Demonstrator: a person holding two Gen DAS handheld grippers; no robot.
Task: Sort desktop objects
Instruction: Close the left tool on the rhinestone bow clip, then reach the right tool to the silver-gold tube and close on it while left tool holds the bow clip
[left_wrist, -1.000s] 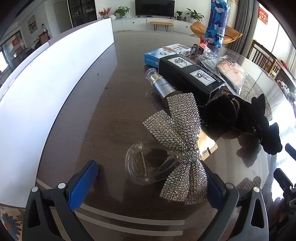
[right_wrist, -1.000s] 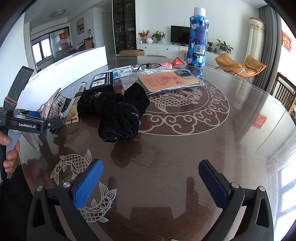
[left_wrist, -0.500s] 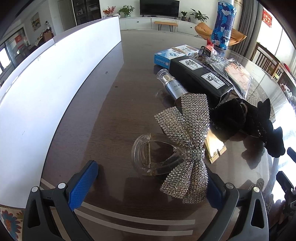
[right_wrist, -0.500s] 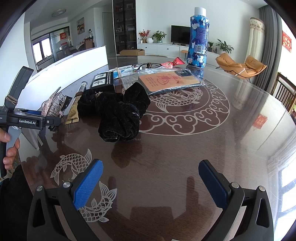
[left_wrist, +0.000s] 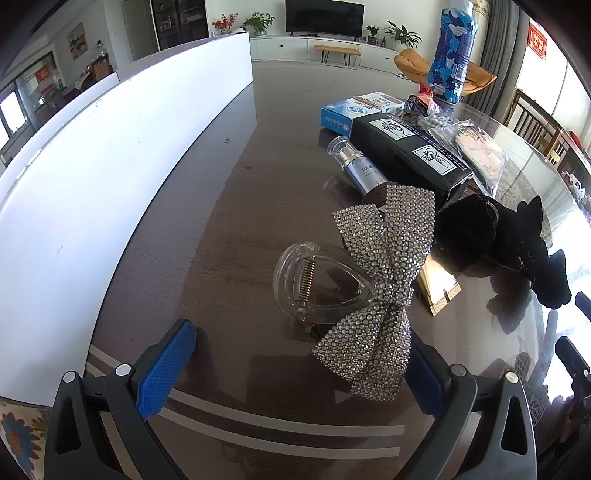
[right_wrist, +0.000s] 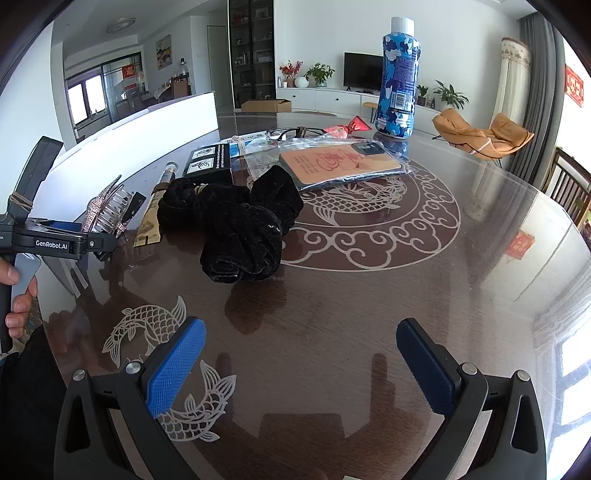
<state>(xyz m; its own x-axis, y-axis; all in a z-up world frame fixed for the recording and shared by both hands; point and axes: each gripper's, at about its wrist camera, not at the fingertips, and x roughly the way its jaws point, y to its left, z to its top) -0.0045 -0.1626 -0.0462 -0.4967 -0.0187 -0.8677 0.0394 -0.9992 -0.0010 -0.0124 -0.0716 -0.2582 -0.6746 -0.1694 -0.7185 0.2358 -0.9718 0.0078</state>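
A rhinestone bow hair clip (left_wrist: 376, 280) on a clear claw (left_wrist: 314, 284) lies on the dark table. My left gripper (left_wrist: 295, 365) is open just in front of it. The bow's lower end covers the tip of the right finger (left_wrist: 424, 373); I cannot tell whether they touch. A black scrunchie (left_wrist: 491, 236) lies right of the clip. In the right wrist view my right gripper (right_wrist: 301, 365) is open over bare table, with the scrunchie (right_wrist: 236, 225) well ahead of it. The left gripper (right_wrist: 59, 240) and the hair clip (right_wrist: 107, 210) show at the far left.
Behind the clip lie a silver tube (left_wrist: 360, 170), a black box (left_wrist: 406, 155), a blue box (left_wrist: 340, 114) and a gold card (left_wrist: 439, 288). A bagged phone case (right_wrist: 340, 164) and a tall blue bottle (right_wrist: 399, 77) stand further back. A long white panel (left_wrist: 92, 177) runs along the left.
The left gripper has shifted slightly, so the hair clip sits a little further right and up in its view. The right gripper has not moved.
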